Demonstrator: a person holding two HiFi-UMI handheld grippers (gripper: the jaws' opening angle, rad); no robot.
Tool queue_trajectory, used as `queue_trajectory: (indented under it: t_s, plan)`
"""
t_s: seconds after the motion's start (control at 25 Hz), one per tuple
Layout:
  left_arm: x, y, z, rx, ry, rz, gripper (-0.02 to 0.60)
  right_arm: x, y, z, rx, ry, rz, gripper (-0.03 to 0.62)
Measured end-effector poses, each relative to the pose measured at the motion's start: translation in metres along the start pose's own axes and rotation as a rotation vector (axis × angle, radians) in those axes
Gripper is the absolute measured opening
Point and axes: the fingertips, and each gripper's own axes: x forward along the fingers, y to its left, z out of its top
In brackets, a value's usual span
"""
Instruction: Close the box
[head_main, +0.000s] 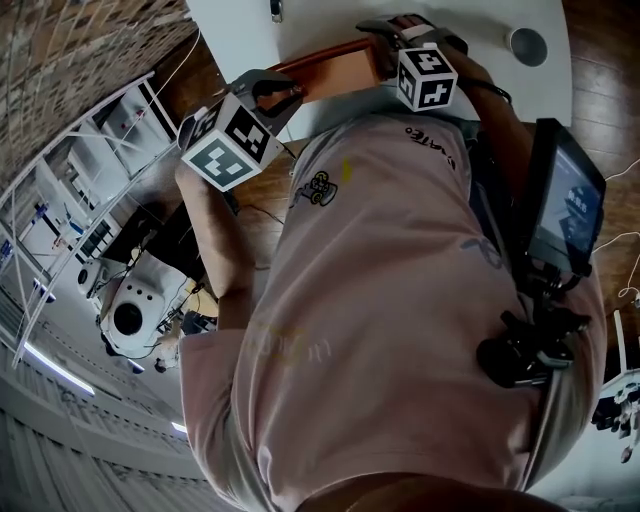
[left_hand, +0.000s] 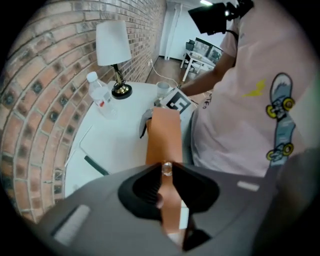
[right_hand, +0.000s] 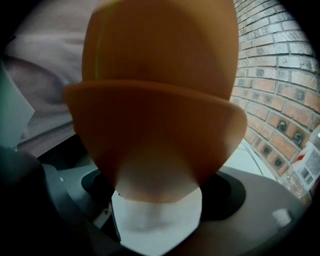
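Head view looks steeply down past the shirt (head_main: 400, 300) to the table (head_main: 320, 25) edge, left gripper view faces along the box (left_hand: 165, 131) across the table toward the brick wall (left_hand: 35, 95), right gripper view sits hard against the box, all three share it

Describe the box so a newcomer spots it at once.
Start at the white table by the brick wall. At its near edge, the box is the long orange-brown carton held by the left gripper and right gripper; the lamp and bottle nearby are white or clear.
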Motion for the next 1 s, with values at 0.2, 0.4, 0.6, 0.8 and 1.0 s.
queue_trajectory:
  t_s: [0.2,0.4,0.6,0.8,1.0]
  plan:
    - [0.056,0.011,-0.009,0.073,0.059,0.071,0.088,-0.007,0.001,-0.022,0.008,0.062,-0.03,0.483]
    - [0.009,0.001,0.003,0.002,-0.143,0.158,0.073,-0.047,0.011,-0.028,0.122,0.103,-0.104,0.483]
    - [-0.101,0.033,0.017,-0.143,-0.527,0.48,0.067,-0.094,-0.014,-0.027,0.271,0.059,-0.242,0.483]
    - [-0.17,0.04,-0.014,-0.273,-0.703,0.707,0.067,-0.144,-0.041,0.008,0.579,-0.281,-0.358,0.485]
    - [-0.174,0.031,-0.035,-0.275,-0.759,0.766,0.067,-0.182,-0.053,0.013,0.733,-0.413,-0.518,0.485]
